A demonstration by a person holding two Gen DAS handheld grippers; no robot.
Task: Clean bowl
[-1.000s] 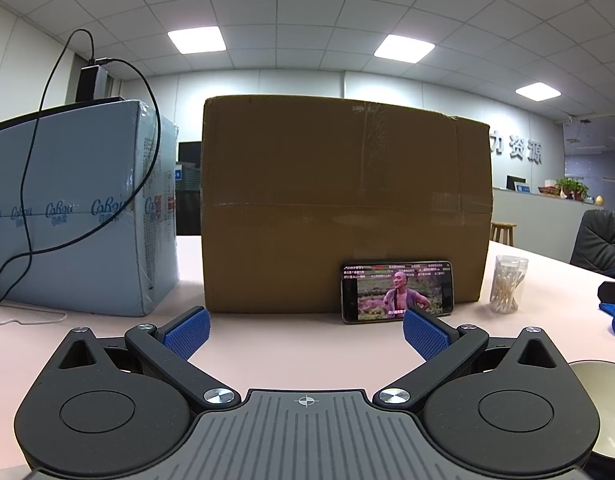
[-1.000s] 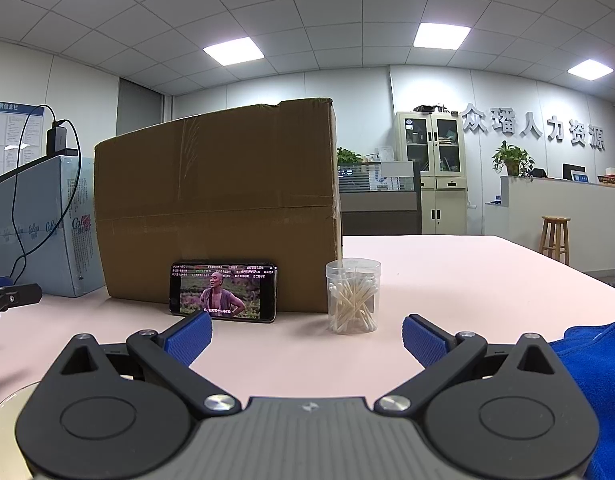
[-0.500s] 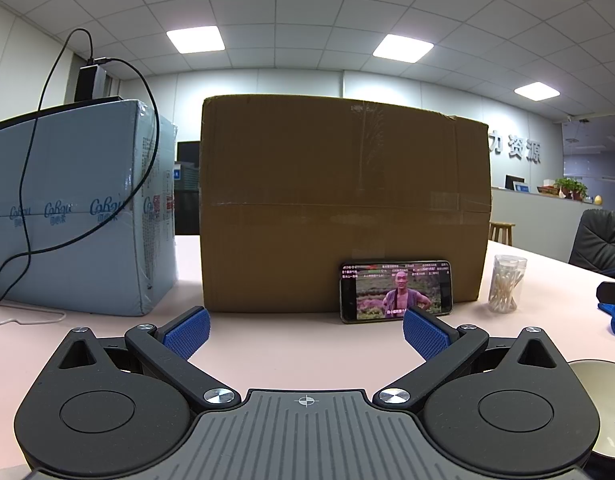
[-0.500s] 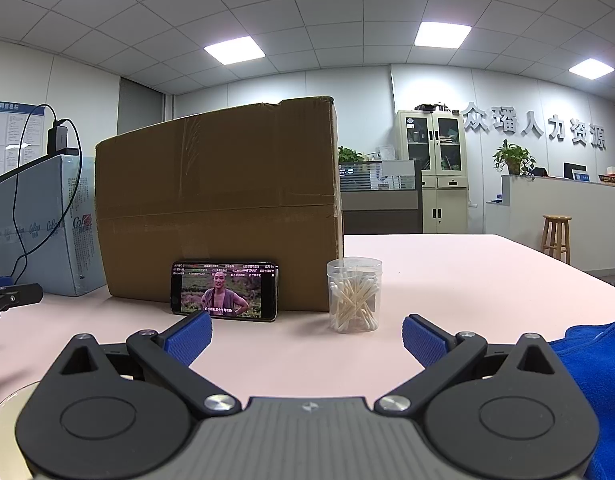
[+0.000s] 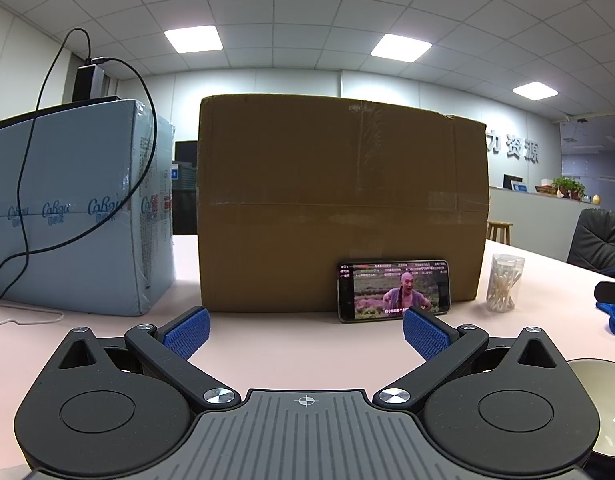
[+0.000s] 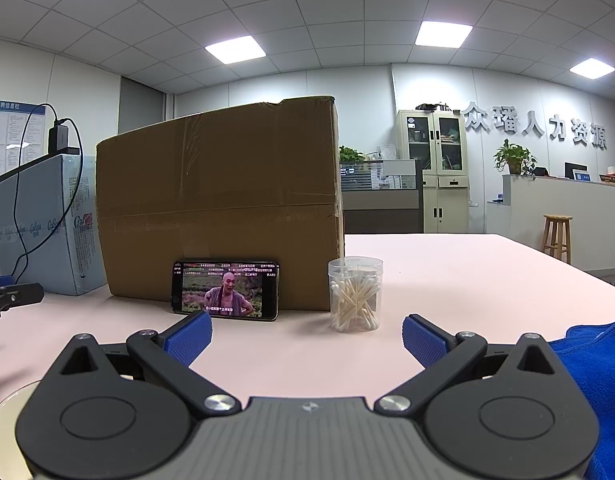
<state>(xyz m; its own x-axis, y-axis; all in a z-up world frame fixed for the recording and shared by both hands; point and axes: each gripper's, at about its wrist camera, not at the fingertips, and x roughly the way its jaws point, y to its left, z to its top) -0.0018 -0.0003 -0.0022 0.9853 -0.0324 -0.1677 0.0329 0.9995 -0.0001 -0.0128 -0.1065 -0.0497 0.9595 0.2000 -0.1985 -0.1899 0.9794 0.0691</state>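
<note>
Clean bowl, opening stage: nothing gripped yet. Left gripper (image 5: 306, 330) spread wide over bare pink table (image 5: 299, 344), blue pads apart, nothing between them. Right gripper (image 6: 306, 332) likewise spread and empty.

Bowl (image 5: 605, 404) low at the right edge of the left view, pale and glossy, mostly hidden behind the gripper body; same bowl (image 6: 5, 416) at the lower left of the right view, so between the two tools and close to the holder. Blue cloth (image 6: 595, 392) bunched at the right gripper's right side, just beside it (a strip of it also at the far right of the left view).

Judged step: fetching the cloth and steadying the bowl. Best done by swinging the right gripper rightward and down onto a raised fold of cloth, not a flat patch, then closing fully for a firm wad. Left gripper best turned right and lowered so one pad goes inside the rim and one outside, pinching the wall rather than pressing from above. Glazed surface probably slick, so a square bite low on the rim advisable.

Worth avoiding ahead: phone (image 5: 393, 290) leaning on the cardboard box (image 5: 341, 204), and the swab jar (image 6: 355, 294) just beside it, light and easy to tip.
</note>
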